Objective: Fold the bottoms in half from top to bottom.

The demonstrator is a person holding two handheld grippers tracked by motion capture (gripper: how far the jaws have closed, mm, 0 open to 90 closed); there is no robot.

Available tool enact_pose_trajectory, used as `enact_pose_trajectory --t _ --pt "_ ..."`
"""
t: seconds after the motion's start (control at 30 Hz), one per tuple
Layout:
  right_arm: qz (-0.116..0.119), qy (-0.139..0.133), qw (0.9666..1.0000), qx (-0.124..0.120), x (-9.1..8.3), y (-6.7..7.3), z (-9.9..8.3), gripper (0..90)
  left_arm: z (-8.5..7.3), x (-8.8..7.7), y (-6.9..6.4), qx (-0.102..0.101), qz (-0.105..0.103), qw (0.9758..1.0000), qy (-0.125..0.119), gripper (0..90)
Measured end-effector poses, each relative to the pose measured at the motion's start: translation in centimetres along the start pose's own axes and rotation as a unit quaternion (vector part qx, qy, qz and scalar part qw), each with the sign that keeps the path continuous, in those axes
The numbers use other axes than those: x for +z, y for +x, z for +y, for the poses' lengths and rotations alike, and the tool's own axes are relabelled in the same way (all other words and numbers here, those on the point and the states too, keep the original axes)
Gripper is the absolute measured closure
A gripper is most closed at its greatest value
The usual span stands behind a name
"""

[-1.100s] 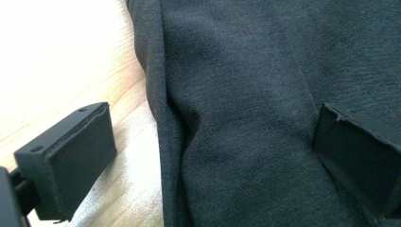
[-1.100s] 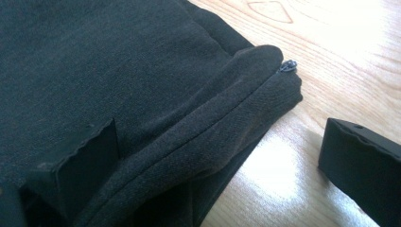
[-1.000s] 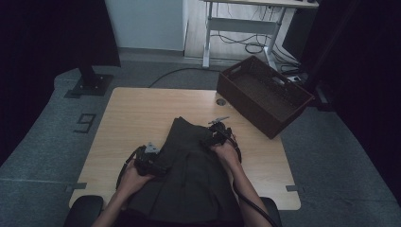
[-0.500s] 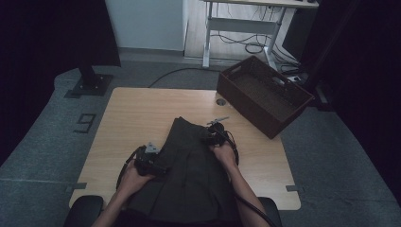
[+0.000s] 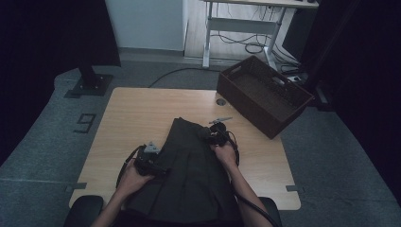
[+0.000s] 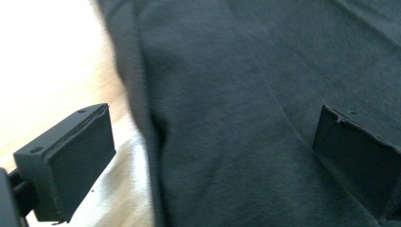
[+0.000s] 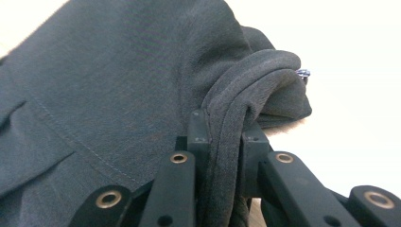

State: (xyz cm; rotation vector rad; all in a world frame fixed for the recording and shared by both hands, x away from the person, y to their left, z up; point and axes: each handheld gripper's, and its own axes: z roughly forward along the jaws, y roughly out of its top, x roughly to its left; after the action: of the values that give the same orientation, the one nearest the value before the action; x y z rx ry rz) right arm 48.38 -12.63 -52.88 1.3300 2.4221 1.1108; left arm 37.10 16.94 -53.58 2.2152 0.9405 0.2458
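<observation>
Right gripper [image 7: 221, 142] has just closed, pinching the unlabelled dark garment [image 7: 118, 94].

A wooden table [image 5: 142, 113] bears a dark brown basket [image 5: 265, 94] at its far right corner, overhanging the edge. Behind stand a desk frame [image 5: 241, 23] with cables [image 5: 246, 47] and a black stand base [image 5: 90, 85].

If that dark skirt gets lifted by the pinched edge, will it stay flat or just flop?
Probably flop: the dark skirt lies in soft pleats, and its edge bunches into a thick fold where the right gripper, whose jaws have just been closing, pinches it. It looks light and likely to drape. The matte weave seems unlikely to slip.
</observation>
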Motion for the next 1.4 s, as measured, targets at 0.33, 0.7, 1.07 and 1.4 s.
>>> enact_pose_trajectory --t 0.33,0.7,1.07,1.4 --pt "0.021 -0.023 0.9995 -0.003 -1.9 0.4 0.8 79.5 -0.8 0.6 -0.2 0.005 0.030 0.9992 0.024 0.0" --pt "0.060 -0.053 0.9968 -0.004 -4.7 1.0 1.8 79.7 -0.6 0.9 0.0 -0.001 0.041 0.9990 0.019 0.0" --pt "0.089 -0.075 0.9930 -0.021 -7.3 1.9 2.2 79.8 0.0 1.4 0.7 -0.008 0.048 0.9987 0.016 0.0" --pt "0.116 -0.088 0.9879 -0.055 -10.1 4.0 1.8 79.9 0.6 1.9 1.6 -0.015 0.053 0.9984 0.014 0.0"
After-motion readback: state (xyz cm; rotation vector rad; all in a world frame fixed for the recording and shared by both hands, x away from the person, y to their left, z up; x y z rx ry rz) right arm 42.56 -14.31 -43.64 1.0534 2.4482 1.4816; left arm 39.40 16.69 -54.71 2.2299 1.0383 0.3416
